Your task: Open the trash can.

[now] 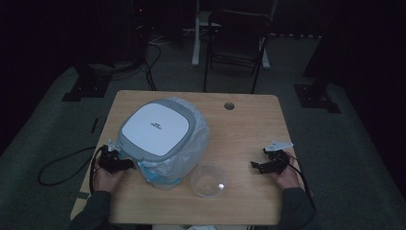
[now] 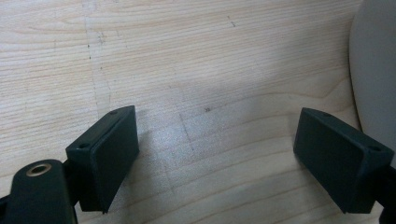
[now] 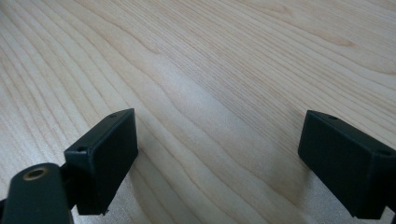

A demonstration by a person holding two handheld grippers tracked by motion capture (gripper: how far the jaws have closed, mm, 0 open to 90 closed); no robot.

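Bin (image 1: 155,129) with unreadable dark lid mark, left gripper (image 1: 125,164) beside it

Left tool (image 1: 125,164) sits at the near left edge of the surface (image 1: 249,129), jaws apart, nothing between them; the bin (image 1: 163,136) with its bag (image 1: 198,143) stands just beside it and blocks the way toward the centre. Bowl (image 1: 208,180) stands near the front edge, close to the bag. Right tool (image 1: 261,166), jaws wide, has bare wood ahead; open room between it and the bowl.
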